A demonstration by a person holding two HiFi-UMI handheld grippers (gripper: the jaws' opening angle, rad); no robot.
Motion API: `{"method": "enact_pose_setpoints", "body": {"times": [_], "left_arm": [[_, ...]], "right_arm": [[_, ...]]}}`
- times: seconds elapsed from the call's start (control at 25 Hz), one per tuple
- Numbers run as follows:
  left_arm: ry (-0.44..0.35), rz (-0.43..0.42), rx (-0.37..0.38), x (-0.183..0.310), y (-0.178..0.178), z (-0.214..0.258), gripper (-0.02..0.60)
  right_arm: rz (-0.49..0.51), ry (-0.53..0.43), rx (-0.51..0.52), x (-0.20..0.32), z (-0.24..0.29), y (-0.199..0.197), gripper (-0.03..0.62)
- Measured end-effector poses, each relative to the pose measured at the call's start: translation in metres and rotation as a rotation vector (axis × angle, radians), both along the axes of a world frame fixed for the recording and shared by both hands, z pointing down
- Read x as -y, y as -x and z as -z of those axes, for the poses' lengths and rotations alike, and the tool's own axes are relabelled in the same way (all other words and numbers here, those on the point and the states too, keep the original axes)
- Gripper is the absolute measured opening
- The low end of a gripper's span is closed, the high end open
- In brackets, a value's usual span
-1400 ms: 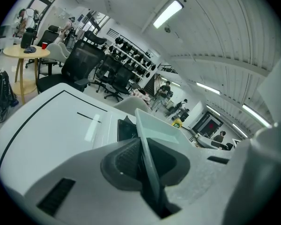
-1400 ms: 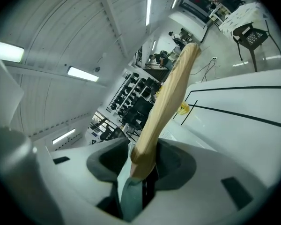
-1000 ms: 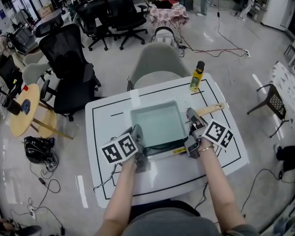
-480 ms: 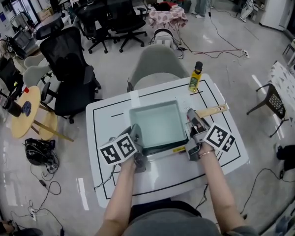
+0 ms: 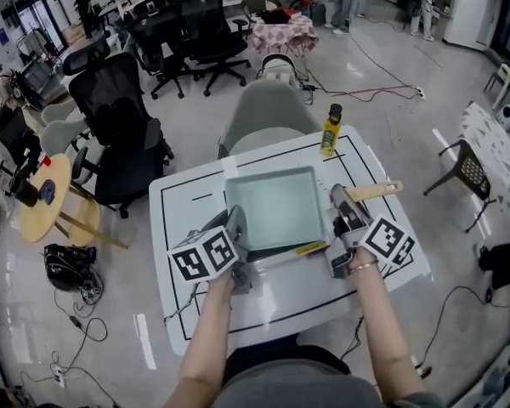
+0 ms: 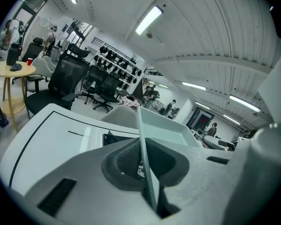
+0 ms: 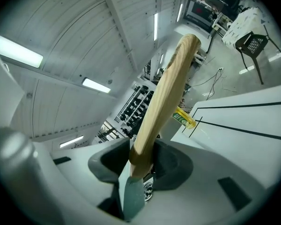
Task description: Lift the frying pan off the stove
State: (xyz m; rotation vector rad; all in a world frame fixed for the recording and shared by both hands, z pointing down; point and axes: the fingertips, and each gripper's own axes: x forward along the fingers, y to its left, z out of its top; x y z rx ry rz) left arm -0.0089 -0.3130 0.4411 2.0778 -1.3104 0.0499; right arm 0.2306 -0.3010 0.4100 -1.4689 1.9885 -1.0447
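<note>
My left gripper (image 5: 236, 223) has just been closing and clamps the rim of the pan (image 5: 276, 204) at nine o'clock. My right gripper (image 5: 338, 201) clamps the handle (image 5: 378, 190) at three o'clock.

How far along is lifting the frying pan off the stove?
Done: the left gripper, its jaws just tightened, is shut on the rim of the frying pan; the right gripper is shut on its wooden handle. In hand: the lift; the pan seems just above the stove. Left: carrying it clear.
</note>
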Motion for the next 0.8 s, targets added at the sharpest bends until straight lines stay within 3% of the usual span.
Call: {"method": "enact_pose_setpoints", "body": {"times": [0.8], "left_arm": [[-0.112, -0.137, -0.028, -0.031, -0.05, 0.052, 0.02]], "right_arm": [[-0.105, -0.149, -0.029, -0.069, 0.063, -0.04, 0.143]]}}
